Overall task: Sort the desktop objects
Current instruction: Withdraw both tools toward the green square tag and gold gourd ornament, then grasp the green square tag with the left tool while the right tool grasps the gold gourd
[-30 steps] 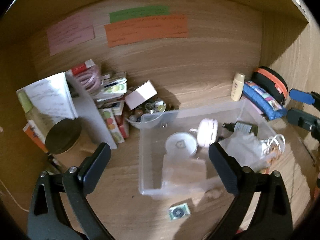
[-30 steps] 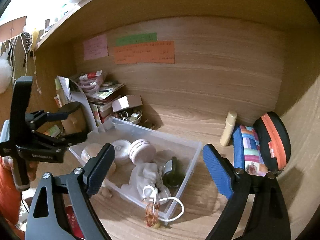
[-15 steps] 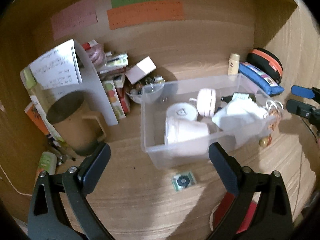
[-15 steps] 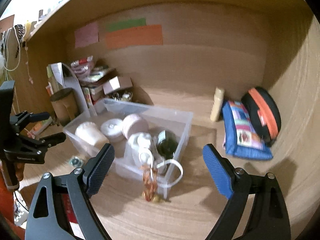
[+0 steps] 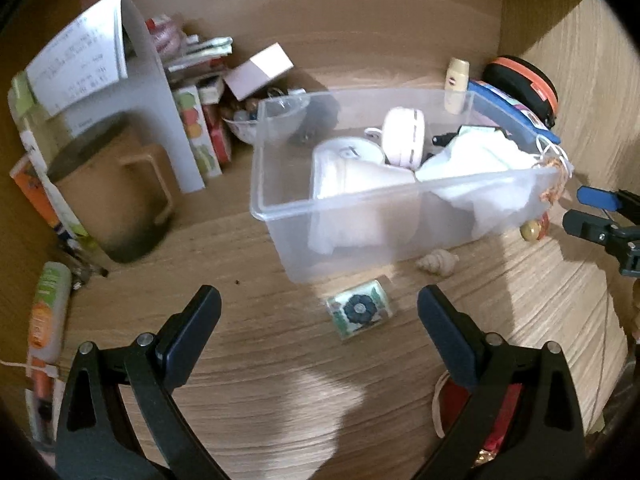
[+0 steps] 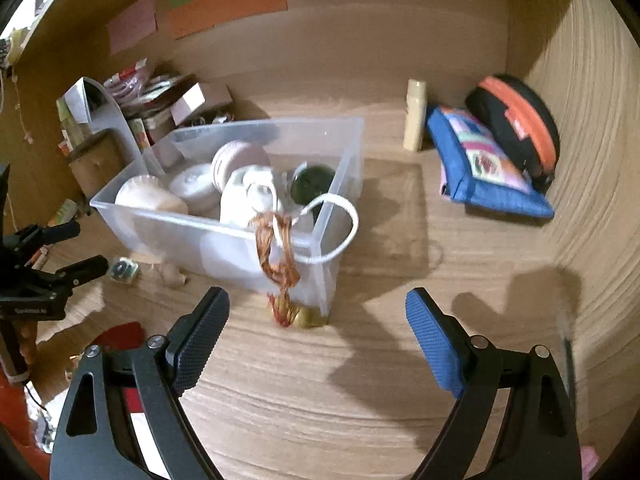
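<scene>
On wood desk — clear bin (image 5: 280, 208) w/ white jars, cloth; both grippers (image 5: 318, 312) (image 6: 316, 312) agape, empty.

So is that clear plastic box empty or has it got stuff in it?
Partly full: the box holds round white containers, a dark bottle and white cloth.

Translucent smooth plastic bin (image 5: 280, 216), matt wood-grain desk (image 5: 280, 360), blue cloth pouch (image 6: 492, 184), ribbed blue gripper pads (image 6: 432, 344)
</scene>
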Tool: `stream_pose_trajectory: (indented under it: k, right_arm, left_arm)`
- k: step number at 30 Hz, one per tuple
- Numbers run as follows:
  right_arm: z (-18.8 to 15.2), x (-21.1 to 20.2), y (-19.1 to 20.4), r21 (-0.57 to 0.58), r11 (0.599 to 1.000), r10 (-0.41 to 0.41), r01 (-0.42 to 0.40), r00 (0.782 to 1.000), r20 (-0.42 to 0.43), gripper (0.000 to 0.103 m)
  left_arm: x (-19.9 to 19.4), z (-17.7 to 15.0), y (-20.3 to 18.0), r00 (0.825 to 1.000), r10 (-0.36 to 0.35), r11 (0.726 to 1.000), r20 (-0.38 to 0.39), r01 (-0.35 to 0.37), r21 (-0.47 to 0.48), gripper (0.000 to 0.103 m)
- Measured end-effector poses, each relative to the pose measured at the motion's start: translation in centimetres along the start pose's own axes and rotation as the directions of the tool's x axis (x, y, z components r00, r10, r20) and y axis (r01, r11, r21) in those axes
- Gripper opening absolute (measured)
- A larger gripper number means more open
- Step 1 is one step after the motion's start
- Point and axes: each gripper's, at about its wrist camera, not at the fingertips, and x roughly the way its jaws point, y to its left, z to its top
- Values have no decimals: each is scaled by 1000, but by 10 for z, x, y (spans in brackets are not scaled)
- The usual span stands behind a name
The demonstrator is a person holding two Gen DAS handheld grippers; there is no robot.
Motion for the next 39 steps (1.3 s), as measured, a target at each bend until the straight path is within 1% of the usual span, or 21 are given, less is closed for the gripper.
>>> stream_pose_trajectory:
  k: [4,7,10,12,15,18,19,20,21,24,30,31,32,33,35,38,39]
  right_arm:
    - [-2,6,2,8,1000,-25,25,999,-22,88]
    - [-2,12,3,17,1000,-6,7,999,-48,88]
    - [-1,17,5,7,1000,-8,9,998,-70,88]
    - [-1,21,6,7,1000,-17,17,997,-82,88]
    - [-1,26,6,15,1000,-4,5,995,-100,86]
    - [0,30,7,10,1000,-13,15,994,-112,83]
    - [0,31,7,11,1000,-14,15,993,-116,82]
    - [0,32,7,13,1000,-14,16,993,-119,78]
    - [0,34,7,14,1000,-10,12,992,-127,73]
    - [0,39,6,18,1000,-14,16,989,-147,66]
    - [1,42,7,24,999,-26,29,989,-146,65]
    - [1,42,8,24,999,-30,34,989,-144,63]
    - [1,42,8,20,999,-38,42,989,-141,59]
    - [1,43,9,15,999,-47,49,989,-139,58]
    - [1,44,11,-4,998,-66,66,988,-140,55]
    - [1,43,10,4,998,-58,59,989,-134,47]
    - [1,43,9,10,998,-56,58,990,-132,45]
  left_arm:
    - [10,-3,-1,999,-21,1000,-28,21,-6,100]
    - [18,-4,1,999,-9,1000,-54,8,-17,100]
    - [16,-4,2,999,-10,1000,-44,9,-25,100]
    - [17,-4,3,999,-9,1000,-52,8,-26,100]
    - [20,-4,4,998,-14,999,-64,12,-34,99]
    - [23,-4,3,996,-27,999,-85,24,-37,90]
    - [25,-3,3,995,-31,999,-93,27,-37,83]
    - [28,-3,3,994,-33,999,-103,29,-38,79]
    - [30,-3,3,993,-36,999,-111,32,-38,78]
    - [29,-3,1,993,-41,999,-107,38,-32,77]
    - [28,-3,2,993,-54,998,-101,51,-38,70]
    - [28,-3,2,994,-58,998,-98,55,-38,65]
    - [27,-2,2,993,-64,997,-94,60,-40,61]
    - [27,-2,3,993,-70,997,-91,66,-44,60]
    - [26,-2,5,993,-81,996,-86,77,-53,54]
    - [25,-2,9,992,-95,994,-80,90,-68,51]
    - [25,-2,9,992,-100,993,-78,94,-71,48]
